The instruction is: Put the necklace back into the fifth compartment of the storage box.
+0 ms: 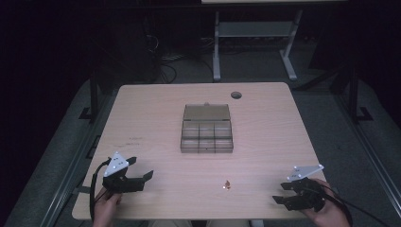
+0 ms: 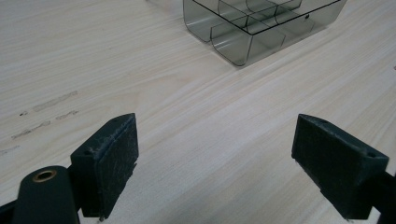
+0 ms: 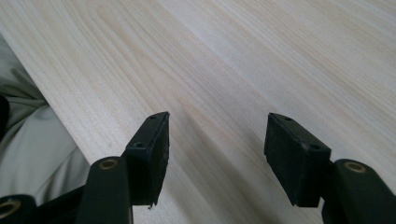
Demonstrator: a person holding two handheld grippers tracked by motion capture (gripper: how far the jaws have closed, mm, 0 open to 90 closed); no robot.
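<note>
A clear smoky plastic organiser box [image 1: 207,128] with its lid open lies at the table's middle; its near corner [image 2: 252,28] appears at the top of the left gripper view. A tiny orange-red piece [image 1: 227,183] rests on the wood near the front edge. My left gripper [image 1: 140,174] hovers at the front left, jaws wide apart, open and empty [image 2: 215,161], pointing toward the box. At the front right corner my right gripper [image 1: 283,193] is open too, with bare wood between its jaws [image 3: 215,151].
The light wooden table [image 1: 156,109] has a round cable hole [image 1: 236,95] at the back right. Faint scuff marks [image 2: 44,114] lie left of the box. Beyond the table stands a metal frame [image 1: 253,33]; cloth on the person's lap [image 3: 32,144] shows past the near edge.
</note>
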